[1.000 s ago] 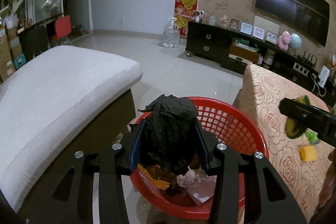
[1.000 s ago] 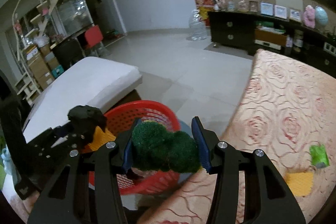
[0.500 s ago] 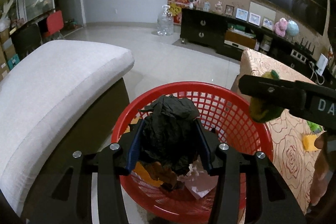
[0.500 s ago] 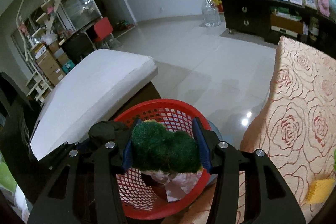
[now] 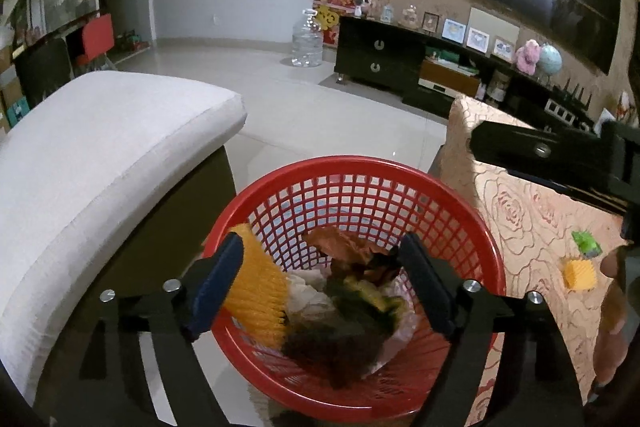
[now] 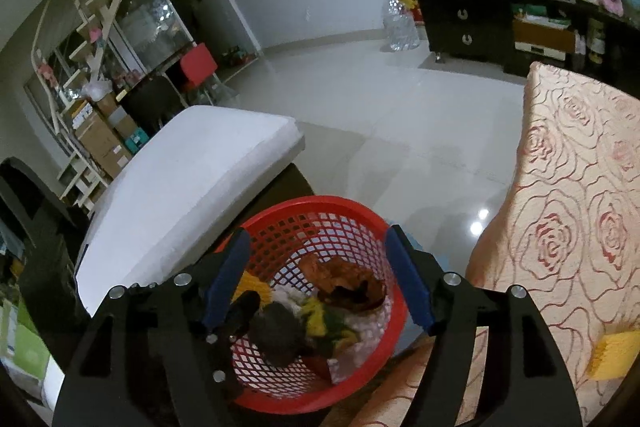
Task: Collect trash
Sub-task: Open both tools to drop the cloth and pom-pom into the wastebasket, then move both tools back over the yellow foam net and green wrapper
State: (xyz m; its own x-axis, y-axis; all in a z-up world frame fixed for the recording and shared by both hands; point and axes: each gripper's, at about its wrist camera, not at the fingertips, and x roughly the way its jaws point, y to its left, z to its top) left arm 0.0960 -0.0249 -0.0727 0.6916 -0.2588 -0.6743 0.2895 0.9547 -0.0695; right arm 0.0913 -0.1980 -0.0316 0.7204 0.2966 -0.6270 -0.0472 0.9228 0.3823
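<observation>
Trash (image 5: 340,311) seen piled inside red mesh basket (image 5: 486,255), below both grippers. Left gripper (image 5: 322,285) jaws just opened, nothing held between them. Right gripper (image 6: 316,277) likewise just opened, empty. Basket flanked by white cushion (image 5: 100,163) and rose-patterned cover (image 6: 568,227); yellow sponge (image 5: 579,273) left lying on cover.

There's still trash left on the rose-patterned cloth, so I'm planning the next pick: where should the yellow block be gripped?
Grip the yellow block across its two opposite flat sides, coming from above. It lies flat on the cloth, clear of the green piece beside it, so open jaws can likely straddle it.
</observation>
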